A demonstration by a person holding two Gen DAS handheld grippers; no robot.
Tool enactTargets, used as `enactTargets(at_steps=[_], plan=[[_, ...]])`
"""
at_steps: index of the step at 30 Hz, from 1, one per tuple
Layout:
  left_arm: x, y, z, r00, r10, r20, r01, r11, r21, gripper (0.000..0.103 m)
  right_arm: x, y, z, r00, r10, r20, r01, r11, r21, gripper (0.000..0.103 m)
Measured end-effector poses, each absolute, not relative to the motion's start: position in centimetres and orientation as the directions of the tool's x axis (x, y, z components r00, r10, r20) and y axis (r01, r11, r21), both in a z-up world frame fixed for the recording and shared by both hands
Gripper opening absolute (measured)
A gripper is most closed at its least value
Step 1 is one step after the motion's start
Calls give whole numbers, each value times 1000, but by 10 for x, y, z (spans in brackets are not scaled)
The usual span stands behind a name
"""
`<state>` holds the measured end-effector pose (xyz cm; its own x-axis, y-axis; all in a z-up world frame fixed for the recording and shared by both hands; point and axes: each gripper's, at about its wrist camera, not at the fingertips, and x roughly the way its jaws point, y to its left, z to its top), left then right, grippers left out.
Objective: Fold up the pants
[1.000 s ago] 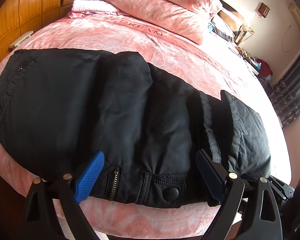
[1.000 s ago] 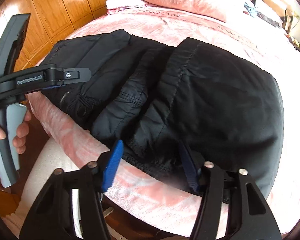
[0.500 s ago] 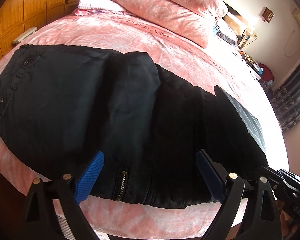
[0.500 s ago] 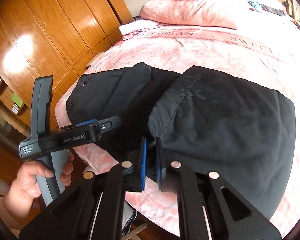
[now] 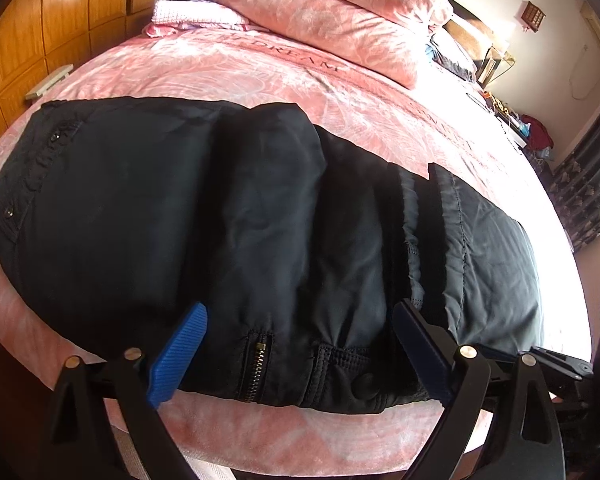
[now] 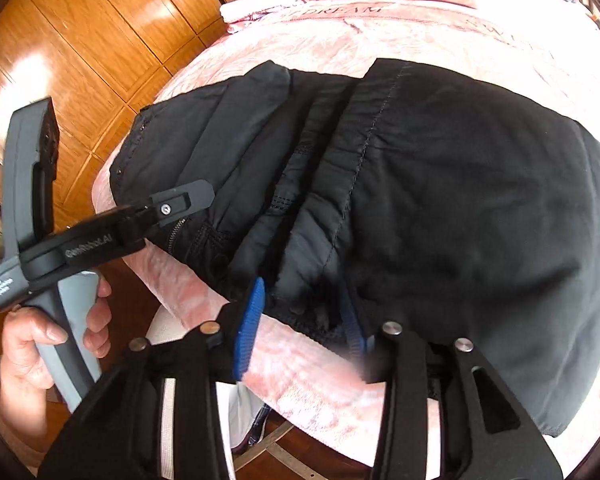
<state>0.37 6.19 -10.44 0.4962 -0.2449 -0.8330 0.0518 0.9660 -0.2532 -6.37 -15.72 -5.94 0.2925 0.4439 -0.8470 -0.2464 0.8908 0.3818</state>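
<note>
Black pants [image 5: 260, 220] lie across the near side of a pink bed [image 5: 260, 80], with one part folded over on the right along a stitched hem [image 6: 364, 148]. My left gripper [image 5: 298, 320] stands open over the near edge, and a zipper [image 5: 254, 364] and a snap [image 5: 364, 386] lie between its blue pads. My right gripper [image 6: 302, 296] has its jaws opening. The bunched near edge of the pants sits between its pads, which are not pressing on it. In the right wrist view a hand [image 6: 52, 340] holds the left gripper [image 6: 180, 204].
Pink pillows [image 5: 332, 20] and a folded towel [image 5: 196, 14] lie at the head of the bed. A wooden wardrobe [image 6: 80, 40] runs along the left. A cluttered nightstand [image 5: 496, 68] and curtains [image 5: 588, 192] are at the far right. The bed's edge [image 6: 320, 380] drops off just below the grippers.
The right gripper shut on the pants' near edge half a second ago and has opened again. The folded-over part rose and has settled back. The left gripper has stayed still.
</note>
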Motion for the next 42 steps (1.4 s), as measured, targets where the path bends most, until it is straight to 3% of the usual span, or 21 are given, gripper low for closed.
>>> enactTargets(at_steps=[4, 7, 14, 18, 23, 28, 32, 42], plan=[[3, 60, -103, 496, -224, -839, 67, 973, -219, 98, -69, -181, -34, 380, 440, -814, -214, 898, 386, 45], [2, 59, -102, 493, -229, -840, 74, 972, -221, 98, -65, -196, -30, 426, 347, -836, -168, 938, 304, 44], [1, 49, -105, 476, -234, -848, 87, 972, -219, 98, -60, -175, -63, 357, 340, -870, -194, 938, 287, 44], [2, 45, -105, 465, -229, -855, 97, 973, -208, 98, -64, -156, -69, 370, 258, -893, -258, 951, 168, 44], [2, 49, -103, 476, -217, -852, 89, 976, -198, 98, -66, -159, -58, 384, 342, -858, -251, 932, 260, 41], [3, 51, -108, 461, -235, -855, 78, 971, -225, 98, -63, -151, -79, 345, 309, -886, -265, 938, 224, 43], [-2, 63, -104, 474, -237, -848, 68, 970, -233, 98, -62, -160, -66, 352, 365, -862, -237, 926, 295, 43], [-18, 195, -103, 545, -128, -829, -246, 921, -303, 97, -49, -151, -66, 330, 412, -849, -216, 909, 357, 43]])
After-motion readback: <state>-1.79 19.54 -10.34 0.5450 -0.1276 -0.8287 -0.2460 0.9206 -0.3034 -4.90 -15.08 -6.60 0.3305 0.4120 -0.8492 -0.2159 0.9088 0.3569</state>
